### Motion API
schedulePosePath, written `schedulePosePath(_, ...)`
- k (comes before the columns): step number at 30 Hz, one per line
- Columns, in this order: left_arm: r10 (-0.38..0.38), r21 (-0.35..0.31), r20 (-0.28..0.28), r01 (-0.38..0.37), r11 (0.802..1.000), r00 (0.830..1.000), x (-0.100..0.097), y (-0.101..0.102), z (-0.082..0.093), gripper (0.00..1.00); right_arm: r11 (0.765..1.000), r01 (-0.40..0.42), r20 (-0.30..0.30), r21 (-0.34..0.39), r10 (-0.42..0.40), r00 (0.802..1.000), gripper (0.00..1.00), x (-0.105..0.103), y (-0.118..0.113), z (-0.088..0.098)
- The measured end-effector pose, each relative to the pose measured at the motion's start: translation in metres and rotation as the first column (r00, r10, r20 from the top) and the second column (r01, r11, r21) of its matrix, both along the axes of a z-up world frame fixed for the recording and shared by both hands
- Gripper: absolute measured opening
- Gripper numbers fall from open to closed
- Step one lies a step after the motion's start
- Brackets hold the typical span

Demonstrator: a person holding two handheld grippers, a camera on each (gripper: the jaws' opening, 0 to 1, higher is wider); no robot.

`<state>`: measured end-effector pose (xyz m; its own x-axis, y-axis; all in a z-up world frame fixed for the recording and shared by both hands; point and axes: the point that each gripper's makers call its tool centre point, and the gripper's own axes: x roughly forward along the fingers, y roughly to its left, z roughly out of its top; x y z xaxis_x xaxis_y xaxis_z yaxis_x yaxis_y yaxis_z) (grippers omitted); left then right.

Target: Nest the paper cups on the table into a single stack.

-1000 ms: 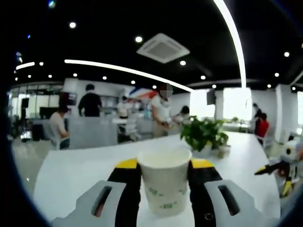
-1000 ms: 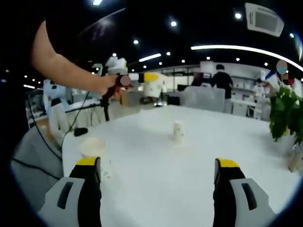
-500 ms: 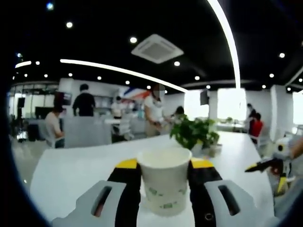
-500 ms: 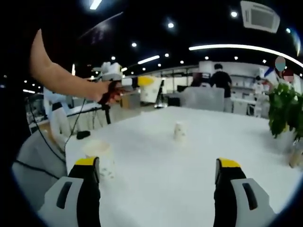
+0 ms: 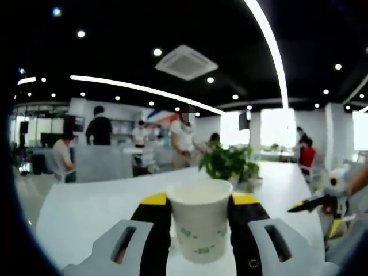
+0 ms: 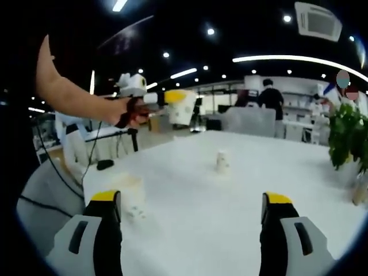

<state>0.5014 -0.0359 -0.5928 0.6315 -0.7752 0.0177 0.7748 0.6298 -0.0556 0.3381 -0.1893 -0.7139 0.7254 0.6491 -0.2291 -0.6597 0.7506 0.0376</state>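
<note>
The left claw point(image 5: 199, 202) gripped 1 paper cup point(image 5: 199, 221); excess squeeze could crush it. The right claw point(image 6: 192, 201) stood open, a second cup point(image 6: 131, 196) beside its left jaw, liable to tip on the tabletop point(image 6: 230, 201).

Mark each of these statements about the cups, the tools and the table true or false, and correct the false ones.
1. The left tool is shut on a paper cup. True.
2. The right tool also grips a cup. False: its jaws stand wide apart with nothing between them.
3. In the right gripper view, a cup by the left jaw and a farther cup stand on the white table. True.
4. The held cup is upside down. False: its open rim faces up.
5. A potted plant stands on the table beyond the held cup. True.
6. The two cups on the table are already nested. False: they stand well apart.
</note>
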Motion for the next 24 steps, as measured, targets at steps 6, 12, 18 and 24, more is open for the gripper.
schedulePosePath(6, 0.000, -0.001, 0.003, 0.000, 1.000, 1.000, -0.014, 0.003, 0.000, 0.37, 1.000, -0.004, -0.002, 0.001, 0.004, 1.000, 1.00, -0.009, 0.002, 0.002)
schedulePosePath(12, -0.010, -0.011, 0.008, 0.010, 1.000, 1.000, -0.027, 0.001, 0.002, 0.37, 1.000, -0.005, 0.008, -0.001, 0.005, 1.000, 1.00, -0.012, 0.002, 0.007)
schedulePosePath(18, -0.014, -0.022, 0.014, 0.014, 1.000, 1.000, -0.037, -0.001, 0.004, 0.37, 1.000, -0.008, 0.017, 0.003, 0.008, 1.000, 1.00, -0.014, 0.004, 0.013)
schedulePosePath(24, -0.018, -0.024, 0.024, 0.019, 1.000, 1.000, -0.047, -0.003, 0.006, 0.37, 1.000, -0.016, 0.026, -0.008, 0.016, 1.000, 1.00, -0.016, 0.005, 0.014)
